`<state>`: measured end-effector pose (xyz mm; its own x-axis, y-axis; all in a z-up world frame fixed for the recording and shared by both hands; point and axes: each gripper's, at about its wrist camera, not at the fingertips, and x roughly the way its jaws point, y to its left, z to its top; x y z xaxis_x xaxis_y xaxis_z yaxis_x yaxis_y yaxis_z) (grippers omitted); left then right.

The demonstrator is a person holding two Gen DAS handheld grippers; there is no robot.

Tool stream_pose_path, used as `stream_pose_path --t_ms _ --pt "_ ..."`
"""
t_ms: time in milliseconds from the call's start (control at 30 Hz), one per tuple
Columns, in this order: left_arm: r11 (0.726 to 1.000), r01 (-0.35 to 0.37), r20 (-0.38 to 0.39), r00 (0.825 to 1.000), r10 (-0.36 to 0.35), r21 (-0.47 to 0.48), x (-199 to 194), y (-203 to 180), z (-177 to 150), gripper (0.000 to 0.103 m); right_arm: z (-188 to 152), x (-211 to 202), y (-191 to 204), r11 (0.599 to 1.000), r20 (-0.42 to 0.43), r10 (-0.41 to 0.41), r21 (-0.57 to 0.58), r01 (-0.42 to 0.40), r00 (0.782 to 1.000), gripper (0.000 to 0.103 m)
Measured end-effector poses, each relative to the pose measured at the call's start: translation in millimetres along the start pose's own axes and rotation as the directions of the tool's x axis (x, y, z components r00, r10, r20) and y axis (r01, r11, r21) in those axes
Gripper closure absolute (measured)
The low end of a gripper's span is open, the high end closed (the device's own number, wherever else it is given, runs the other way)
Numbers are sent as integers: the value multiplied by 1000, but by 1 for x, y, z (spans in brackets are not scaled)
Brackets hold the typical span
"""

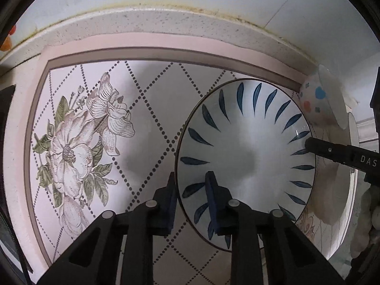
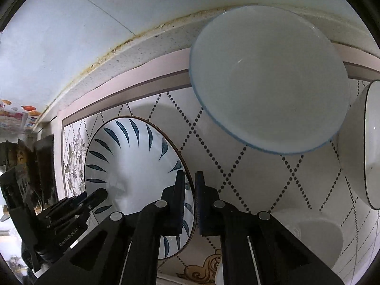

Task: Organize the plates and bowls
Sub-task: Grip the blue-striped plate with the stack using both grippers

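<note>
A white plate with blue leaf strokes (image 1: 247,147) lies on the flowered mat; it also shows in the right wrist view (image 2: 133,161). My left gripper (image 1: 192,178) straddles the plate's left rim, one finger inside, one outside, jaws a little apart. My right gripper (image 2: 190,178) is closed narrowly on the plate's right rim; its finger shows in the left wrist view (image 1: 332,150). A white bowl with a blue rim (image 2: 268,80) stands beyond. A white bowl with a dark rim (image 2: 363,147) is at right. A bowl with coloured dots (image 1: 318,99) is at far right.
The flowered mat (image 1: 99,128) covers a speckled counter (image 1: 166,21) against a white wall. Another white dish (image 2: 313,239) lies at lower right. Dark objects (image 2: 28,166) and a colourful package stand at the left end of the counter.
</note>
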<state>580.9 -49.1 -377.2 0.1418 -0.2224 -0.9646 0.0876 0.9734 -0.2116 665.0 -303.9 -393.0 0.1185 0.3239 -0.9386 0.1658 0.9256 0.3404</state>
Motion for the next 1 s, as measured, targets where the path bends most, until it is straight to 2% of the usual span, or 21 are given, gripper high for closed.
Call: stream_pose_path --t_ms 300,567,767,1000 --pt "999 4 25 1000 -6 47 -50 -11 -20 83 -22 -46 8 999 7 39 -34 -38 999 94" --pt "996 33 19 999 -35 87 -93 -30 -71 83 -82 -98 6 997 13 56 -62 -55 998 94" --pt "991 44 -19 999 -42 129 -93 -58 -108 83 -146 -110 -13 997 -22 58 -51 -59 998 94" --pt "984 25 -84 996 -11 174 -67 -71 -145 83 -209 -86 -45 995 -80 94 28 -92 992 94"
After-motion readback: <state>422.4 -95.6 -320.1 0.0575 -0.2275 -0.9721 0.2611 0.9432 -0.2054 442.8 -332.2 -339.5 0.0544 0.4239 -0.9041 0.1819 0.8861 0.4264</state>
